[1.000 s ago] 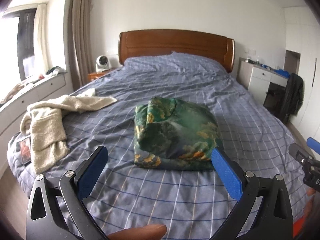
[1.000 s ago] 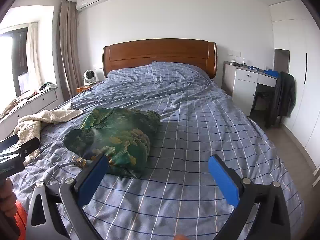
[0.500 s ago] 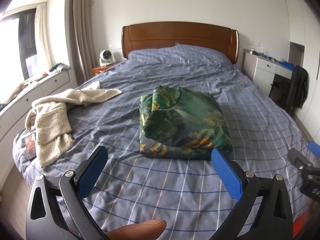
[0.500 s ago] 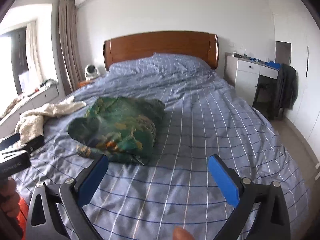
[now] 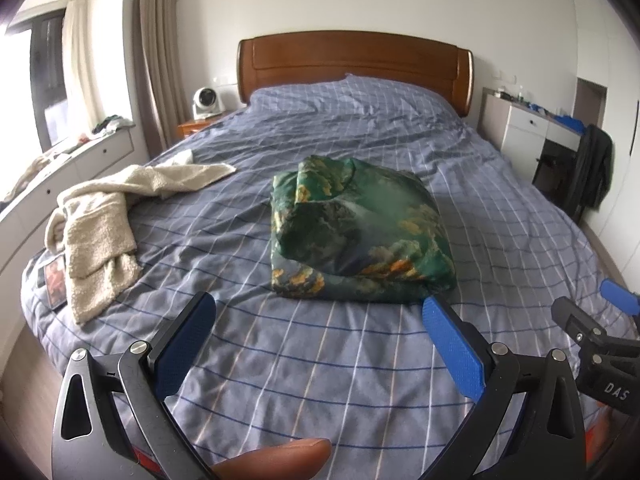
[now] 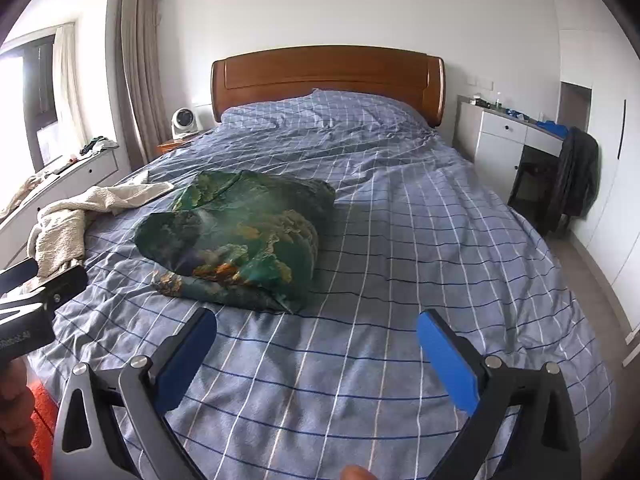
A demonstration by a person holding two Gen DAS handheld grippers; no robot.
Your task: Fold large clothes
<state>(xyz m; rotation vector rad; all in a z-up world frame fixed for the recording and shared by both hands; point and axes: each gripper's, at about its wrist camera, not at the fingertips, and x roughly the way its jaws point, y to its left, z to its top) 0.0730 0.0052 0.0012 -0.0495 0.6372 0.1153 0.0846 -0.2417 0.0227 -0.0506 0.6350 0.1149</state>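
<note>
**Both tongs empty, one garment folded, one left**

Left tongs (image 5: 314,318): blue pads spread wide, gripping nothing; held above the near edge of the bed, just short of the folded bundle. Thumb tip visible at the bottom rim.

Right tongs (image 6: 316,334): likewise spread wide and empty, held over bare bedding to the right of the bundle; also seen at the right edge of the left view.

Green printed garment (image 5: 360,236): folded into a compact, puffy rectangle, mid-bed, resting on the blue checked duvet (image 5: 360,380). Fabric looks slick and springy; top layer bulges.

Cream fleece garment (image 5: 96,232): unfolded, sprawled along the bed's left edge, one end trailing toward the corner. Probably next in line.

Dark photo card (image 5: 54,280): flat on the duvet, just beside the fleece's lower end.

Risks, judged: green bundle slipping open if brushed by a pad in passing; fleece sliding off the bed edge if pulled by one corner; card dragged along with the fleece; duvet pinched together with the cloth.
</note>
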